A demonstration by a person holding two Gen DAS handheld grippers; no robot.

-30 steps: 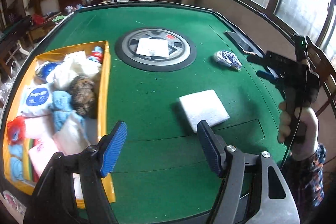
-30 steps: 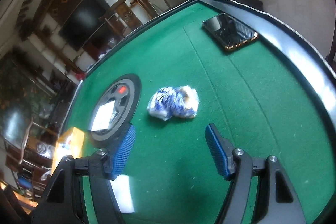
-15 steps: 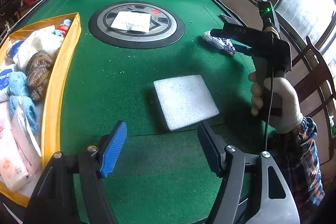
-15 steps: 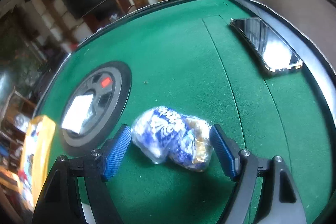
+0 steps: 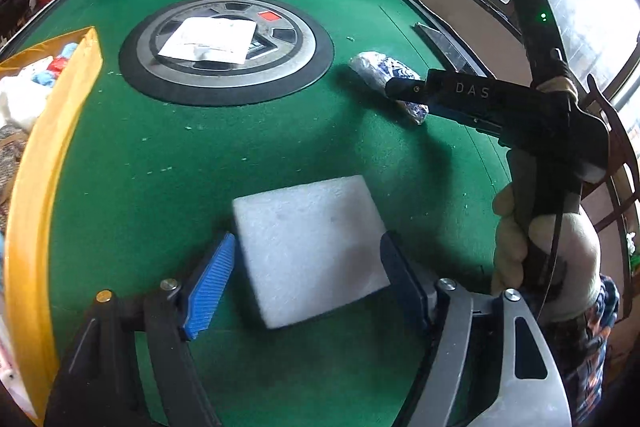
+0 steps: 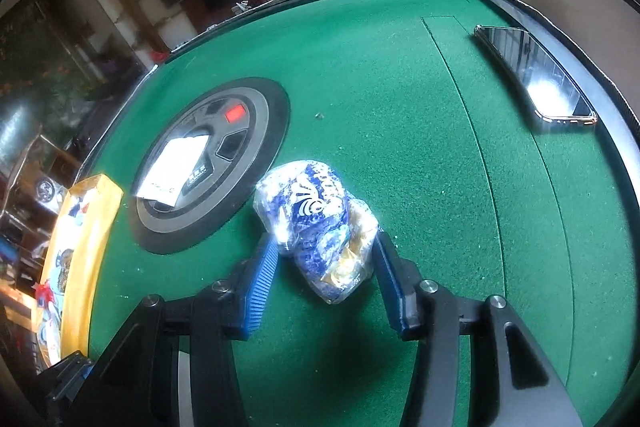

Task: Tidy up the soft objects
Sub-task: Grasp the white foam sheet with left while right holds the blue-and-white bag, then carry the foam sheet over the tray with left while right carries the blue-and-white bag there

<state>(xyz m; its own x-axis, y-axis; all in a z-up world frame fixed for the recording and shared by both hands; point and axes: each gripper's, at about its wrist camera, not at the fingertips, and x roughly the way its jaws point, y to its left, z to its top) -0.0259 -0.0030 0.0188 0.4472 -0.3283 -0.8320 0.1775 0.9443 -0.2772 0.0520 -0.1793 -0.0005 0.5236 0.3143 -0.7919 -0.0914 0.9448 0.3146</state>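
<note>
I read "DAS" in pale letters on the black body of the right tongs [image 5: 404, 91]; print on the blue-white packet [image 6: 316, 217] illegible.

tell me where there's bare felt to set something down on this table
Bare green felt lies between the yellow fabric bin, the round grey centre plate and the white foam pad. More lies between the blue-white plastic packet and black phone. The bin itself is crowded.
</note>
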